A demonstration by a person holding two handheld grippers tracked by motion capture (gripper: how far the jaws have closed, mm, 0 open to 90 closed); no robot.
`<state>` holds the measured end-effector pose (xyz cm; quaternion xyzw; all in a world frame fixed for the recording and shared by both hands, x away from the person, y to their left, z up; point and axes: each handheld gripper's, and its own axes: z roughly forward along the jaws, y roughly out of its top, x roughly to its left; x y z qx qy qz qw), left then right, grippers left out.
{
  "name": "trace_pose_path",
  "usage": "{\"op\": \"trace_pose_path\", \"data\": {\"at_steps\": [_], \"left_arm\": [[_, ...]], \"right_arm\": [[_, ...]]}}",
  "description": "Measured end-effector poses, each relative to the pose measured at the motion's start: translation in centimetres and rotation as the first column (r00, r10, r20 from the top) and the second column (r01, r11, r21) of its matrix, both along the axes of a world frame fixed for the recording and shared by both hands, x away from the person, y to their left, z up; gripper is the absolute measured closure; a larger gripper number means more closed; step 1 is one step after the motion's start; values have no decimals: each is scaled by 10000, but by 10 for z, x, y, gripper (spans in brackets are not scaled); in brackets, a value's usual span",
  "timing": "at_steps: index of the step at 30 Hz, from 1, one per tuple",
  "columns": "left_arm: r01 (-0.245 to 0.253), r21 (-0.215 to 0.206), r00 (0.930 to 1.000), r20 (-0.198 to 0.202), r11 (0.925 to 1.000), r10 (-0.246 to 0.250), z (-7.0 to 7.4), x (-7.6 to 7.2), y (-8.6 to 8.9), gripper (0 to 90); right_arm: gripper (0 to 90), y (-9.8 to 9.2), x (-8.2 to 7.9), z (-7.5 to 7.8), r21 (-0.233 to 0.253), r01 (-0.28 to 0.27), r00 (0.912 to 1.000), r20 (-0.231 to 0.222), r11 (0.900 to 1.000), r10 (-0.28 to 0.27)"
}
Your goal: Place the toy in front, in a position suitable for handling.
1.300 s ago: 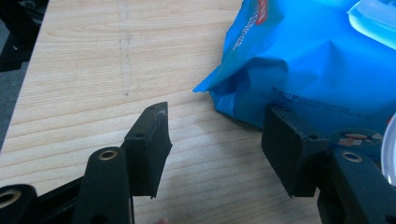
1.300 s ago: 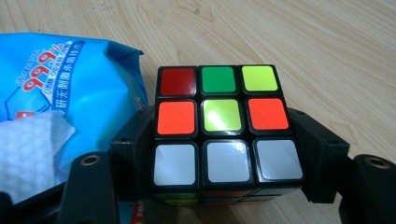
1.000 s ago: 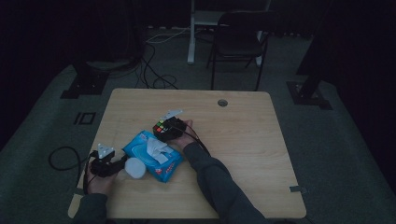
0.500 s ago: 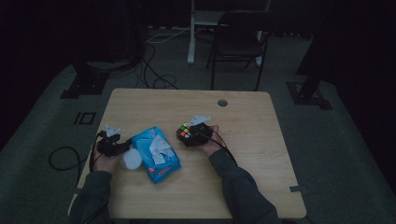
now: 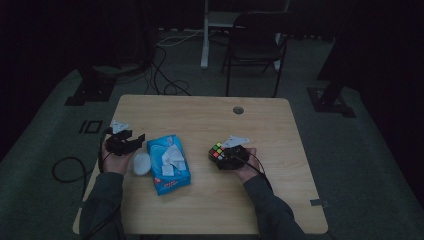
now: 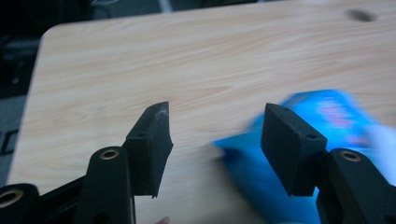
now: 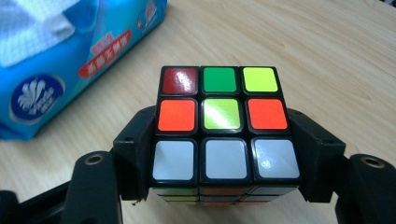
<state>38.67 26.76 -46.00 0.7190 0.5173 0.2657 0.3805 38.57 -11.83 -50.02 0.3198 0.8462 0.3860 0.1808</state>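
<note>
- The right gripper [image 7: 224, 154] has its two black jaws pressed against opposite sides of a Rubik's cube [image 7: 222, 123], clamping it between them.
- The cube's upper face shows a row of three white squares nearest the gripper, then orange, yellow-green, orange, and a far row of dark red, green and yellow.
- In the high view the same cube [image 5: 218, 151] sits at the tip of the right gripper [image 5: 227, 156], over the wooden table [image 5: 260, 125] right of centre; whether it touches the tabletop cannot be told.
- The left gripper [image 6: 215, 140] has its jaws spread wide with nothing between them, only bare wood and a blurred blue edge beyond.
- That gripper [image 5: 131, 141] is held near the table's left edge in the high view.
- A blue tissue pack [image 5: 168, 164] with a white tissue sticking out lies between the two grippers, apart from the cube.
- A small white rounded object [image 5: 141, 163] lies just beside the pack's left side.
</note>
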Motion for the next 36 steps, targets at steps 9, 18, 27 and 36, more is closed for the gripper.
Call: {"op": "trace_pose_path", "data": {"at_steps": [9, 18, 27, 36], "left_arm": [[2008, 177, 9792, 262, 9795, -2012, 12, -49, -75, 446], [4002, 511, 9164, -106, 9150, -4002, -13, -81, -144, 565], [4277, 1430, 9036, -938, 8925, -4179, -44, -90, -155, 677], [3875, 1627, 9217, -885, 9074, -3778, -46, -101, -129, 711]], "right_arm": [[344, -13, -17, -6, 75, 51, 10000, -57, 10000, -51], [344, -18, -23, -11, 115, 70, 9999, -113, 9999, -69], [344, -21, -20, -9, 141, -133, 9999, -58, 9998, 134], [344, -22, -13, -11, -93, -446, 9989, -116, 9990, 444]]}}
